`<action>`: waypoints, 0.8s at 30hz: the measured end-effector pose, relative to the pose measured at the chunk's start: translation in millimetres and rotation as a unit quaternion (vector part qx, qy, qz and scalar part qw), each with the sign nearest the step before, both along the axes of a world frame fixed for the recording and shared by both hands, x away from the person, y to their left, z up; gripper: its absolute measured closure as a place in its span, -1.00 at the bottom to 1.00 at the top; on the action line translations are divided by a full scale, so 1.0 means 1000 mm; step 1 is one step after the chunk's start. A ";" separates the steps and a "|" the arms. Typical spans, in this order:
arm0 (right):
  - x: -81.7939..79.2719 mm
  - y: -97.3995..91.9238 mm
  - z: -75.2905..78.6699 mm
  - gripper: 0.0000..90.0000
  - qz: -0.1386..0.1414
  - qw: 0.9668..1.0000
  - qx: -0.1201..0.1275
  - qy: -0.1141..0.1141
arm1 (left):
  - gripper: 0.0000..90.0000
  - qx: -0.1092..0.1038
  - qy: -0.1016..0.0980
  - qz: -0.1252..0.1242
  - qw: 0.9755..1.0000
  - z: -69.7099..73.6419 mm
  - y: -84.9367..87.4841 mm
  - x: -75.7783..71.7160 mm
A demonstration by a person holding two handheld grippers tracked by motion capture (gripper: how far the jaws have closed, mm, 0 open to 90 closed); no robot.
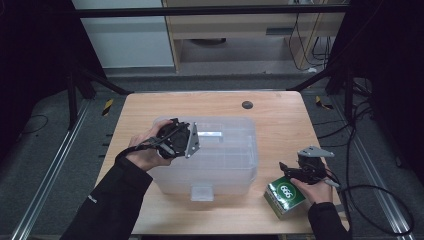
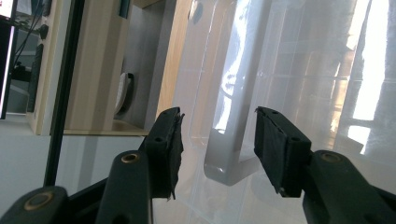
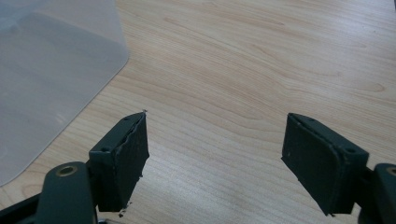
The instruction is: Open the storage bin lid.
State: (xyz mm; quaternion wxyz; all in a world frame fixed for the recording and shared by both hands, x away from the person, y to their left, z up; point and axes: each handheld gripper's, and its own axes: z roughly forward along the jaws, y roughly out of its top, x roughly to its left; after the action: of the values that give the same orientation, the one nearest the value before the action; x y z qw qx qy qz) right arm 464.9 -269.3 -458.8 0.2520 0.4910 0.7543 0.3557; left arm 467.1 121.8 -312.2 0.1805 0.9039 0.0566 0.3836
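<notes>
A green box (image 1: 285,197) lies near the wooden table's (image 1: 280,120) right front corner.

A large translucent plastic storage box with its lid on (image 1: 220,165) sits upright at the middle of the light wooden table. A clear bar-shaped handle (image 2: 231,140) rises from the lid's left part, seemingly untouched though glare blurs it.

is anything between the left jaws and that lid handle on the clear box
Nothing visible. In the left gripper view the white lid handle of the clear plastic box sits in the gap of the left gripper, its jaws flanking the handle's end without pressing on it. The right gripper is open over bare table.
</notes>
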 end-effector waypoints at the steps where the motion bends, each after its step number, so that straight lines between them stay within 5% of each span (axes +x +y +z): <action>1: 0.000 0.000 0.000 -0.48 0.000 1.000 0.000 0.001 | 0.18 0.041 -0.010 -0.024 0.999 0.004 -0.001 0.004; 4: 0.000 0.000 0.000 -0.47 0.003 1.000 -0.001 -0.001 | 0.24 0.012 -0.001 -0.004 1.000 -0.001 -0.001 0.002; 6: 0.000 0.000 0.000 -0.47 0.004 1.000 -0.001 -0.001 | 0.26 0.037 -0.006 -0.013 0.999 0.001 -0.002 0.004; 10: 0.000 0.000 0.000 -0.45 0.006 1.000 -0.001 -0.002 | 0.39 0.032 -0.001 -0.010 0.999 0.000 -0.003 0.003; 11: 0.000 0.000 0.000 -0.45 0.006 1.000 -0.001 -0.001 | 0.41 0.046 -0.006 -0.019 0.999 0.001 -0.005 0.004; 21: 0.000 0.000 0.000 -0.44 0.008 1.000 -0.001 0.000 | 0.56 0.062 -0.009 -0.013 0.998 0.000 -0.009 0.004; 22: 0.000 0.000 0.000 -0.44 0.007 1.000 0.000 0.001 | 0.58 0.075 -0.018 -0.027 0.997 0.001 -0.010 0.006; 24: 0.000 0.000 0.000 -0.43 0.007 1.000 0.000 0.000 | 0.59 0.065 -0.010 -0.011 0.998 0.000 -0.010 0.003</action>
State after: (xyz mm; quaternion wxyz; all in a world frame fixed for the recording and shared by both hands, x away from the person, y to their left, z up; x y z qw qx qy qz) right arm 465.0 -269.5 -458.3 0.2497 0.4857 0.7577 0.3573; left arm 470.1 111.3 -312.5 0.1256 0.9105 0.0199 0.3934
